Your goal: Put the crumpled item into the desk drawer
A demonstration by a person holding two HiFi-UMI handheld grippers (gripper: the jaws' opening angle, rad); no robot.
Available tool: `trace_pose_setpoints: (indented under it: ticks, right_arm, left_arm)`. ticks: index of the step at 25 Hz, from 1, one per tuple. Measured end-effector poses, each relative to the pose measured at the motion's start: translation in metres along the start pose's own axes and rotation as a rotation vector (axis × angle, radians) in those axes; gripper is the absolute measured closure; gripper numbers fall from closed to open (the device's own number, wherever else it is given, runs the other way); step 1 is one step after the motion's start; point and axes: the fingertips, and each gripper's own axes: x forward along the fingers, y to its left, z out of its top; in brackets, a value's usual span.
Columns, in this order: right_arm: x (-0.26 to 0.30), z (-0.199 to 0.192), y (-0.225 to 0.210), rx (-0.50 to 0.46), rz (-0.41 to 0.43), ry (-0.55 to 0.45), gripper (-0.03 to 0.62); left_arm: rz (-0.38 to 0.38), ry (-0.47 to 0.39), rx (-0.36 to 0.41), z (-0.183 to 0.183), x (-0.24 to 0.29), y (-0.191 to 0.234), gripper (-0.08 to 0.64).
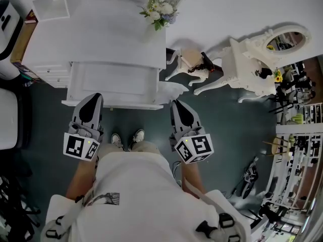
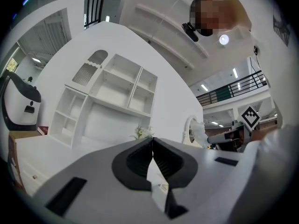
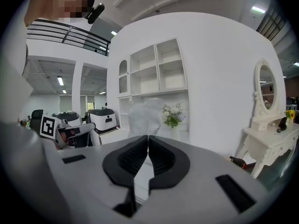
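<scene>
The white desk (image 1: 116, 39) has its drawer (image 1: 113, 104) pulled out toward me. My right gripper (image 1: 177, 104) (image 3: 148, 136) is shut on the crumpled white item (image 1: 174, 88) (image 3: 145, 115), which sticks out past its tips just right of the drawer's front corner. The left gripper view shows that item (image 2: 202, 130) at its right. My left gripper (image 1: 94, 98) (image 2: 153, 140) is shut with nothing in it and hovers over the drawer's front left corner.
A flower vase (image 1: 160, 9) stands on the desk's right end. To the right are a white stool (image 1: 194, 64) and a dressing table with an oval mirror (image 1: 262, 59). A white machine (image 1: 7, 19) is at far left. My feet (image 1: 126, 139) are below the drawer.
</scene>
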Motion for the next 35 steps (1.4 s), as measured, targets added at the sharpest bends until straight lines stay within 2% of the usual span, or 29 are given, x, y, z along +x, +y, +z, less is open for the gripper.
trace_pose_setpoints:
  ticks: [7,19,29,35]
  right_arm:
    - [0.026,0.009,-0.032,0.026,0.044,-0.029,0.575]
    - [0.093,0.015,-0.083,0.030,0.195,-0.040,0.575]
    - [0.134,-0.020,-0.092,0.059,0.290,0.034,0.575]
    - [0.152,-0.047,-0.094,0.071,0.325,0.085,0.575]
  left_arm:
    - [0.021,0.008,0.032,0.000,0.039,-0.005,0.543]
    - [0.119,0.010,0.122,0.011,0.098,-0.014,0.543]
    - [0.226,0.089,0.127,-0.015,0.093,-0.010,0.543]
    - [0.259,0.107,0.127,-0.026,0.092,-0.012,0.543]
